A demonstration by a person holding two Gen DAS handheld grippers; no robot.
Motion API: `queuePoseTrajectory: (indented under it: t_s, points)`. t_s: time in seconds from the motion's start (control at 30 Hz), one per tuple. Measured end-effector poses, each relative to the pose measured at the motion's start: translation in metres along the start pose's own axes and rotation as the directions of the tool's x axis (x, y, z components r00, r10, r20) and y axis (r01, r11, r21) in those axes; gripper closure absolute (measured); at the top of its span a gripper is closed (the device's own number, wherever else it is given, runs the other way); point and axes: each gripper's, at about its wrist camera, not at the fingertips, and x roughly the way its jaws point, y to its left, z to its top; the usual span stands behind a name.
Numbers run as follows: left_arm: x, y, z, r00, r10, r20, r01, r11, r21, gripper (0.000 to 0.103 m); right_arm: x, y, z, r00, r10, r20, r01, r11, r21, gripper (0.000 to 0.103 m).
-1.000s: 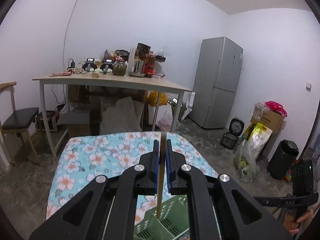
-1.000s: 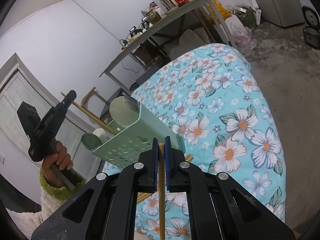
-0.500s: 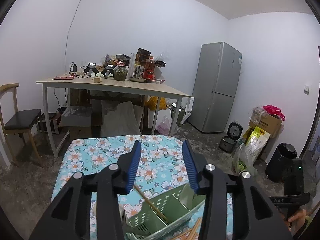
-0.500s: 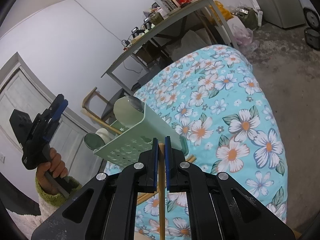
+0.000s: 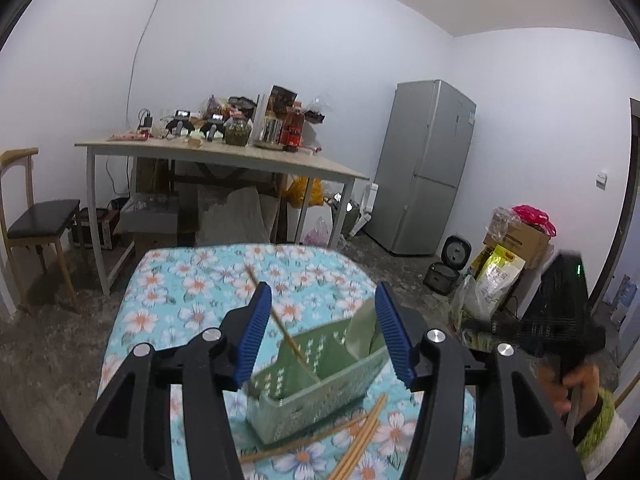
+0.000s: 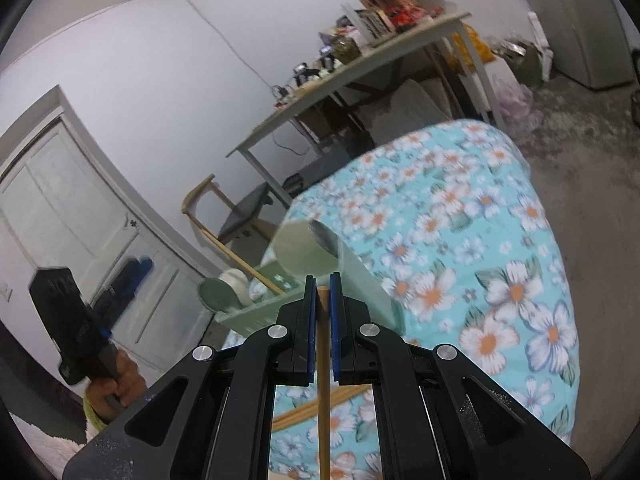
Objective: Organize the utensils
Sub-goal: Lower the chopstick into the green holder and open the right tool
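The left gripper (image 5: 320, 336) hangs spread wide above the pale green perforated plastic utensil caddy (image 5: 316, 392) on the turquoise floral tablecloth (image 5: 180, 300), where one slim wooden chopstick (image 5: 280, 326) leans tilted inside a compartment. The right gripper (image 6: 322, 328) pinches another wooden chopstick (image 6: 323, 400) upright between its blue pads. Loose wooden chopsticks (image 5: 356, 440) lie just beside the caddy.

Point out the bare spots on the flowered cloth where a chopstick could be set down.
Free: the flowered tablecloth beyond the green perforated utensil caddy, toward its far edge. Crowded: the near side, where loose wooden chopsticks lie against the caddy.
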Motion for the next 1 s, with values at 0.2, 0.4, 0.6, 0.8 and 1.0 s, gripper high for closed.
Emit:
queuePoseTrajectory:
  t_s: [0.2, 0.4, 0.6, 0.8, 1.0]
  points:
    - [-0.010, 0.007, -0.027, 0.999, 0.017, -0.043, -0.019, 0.999, -0.051, 0.051, 0.007, 0.032, 0.028, 0.997, 0.073, 0.026, -0.071, 0.995, -0.073, 0.099]
    - [-0.021, 0.016, -0.039, 0.999, 0.029, -0.045, -0.032, 0.996, -0.080, 0.051, 0.015, 0.072, 0.061, 0.986, 0.146, 0.081, -0.131, 0.978, -0.162, 0.099]
    - [-0.029, 0.027, -0.042, 0.998, 0.048, -0.031, -0.051, 0.994, -0.100, 0.051, 0.025, 0.103, 0.094, 0.968, 0.212, 0.131, -0.178, 0.957, -0.231, 0.099]
    - [-0.041, 0.038, -0.044, 0.997, 0.073, -0.017, -0.075, 0.990, -0.120, 0.051, 0.044, 0.128, 0.124, 0.958, 0.219, 0.182, -0.157, 0.940, -0.303, 0.099]
    - [-0.048, 0.049, -0.046, 0.995, 0.100, -0.009, -0.100, 0.986, -0.136, 0.051, 0.065, 0.139, 0.145, 0.951, 0.198, 0.237, -0.105, 0.929, -0.354, 0.099]
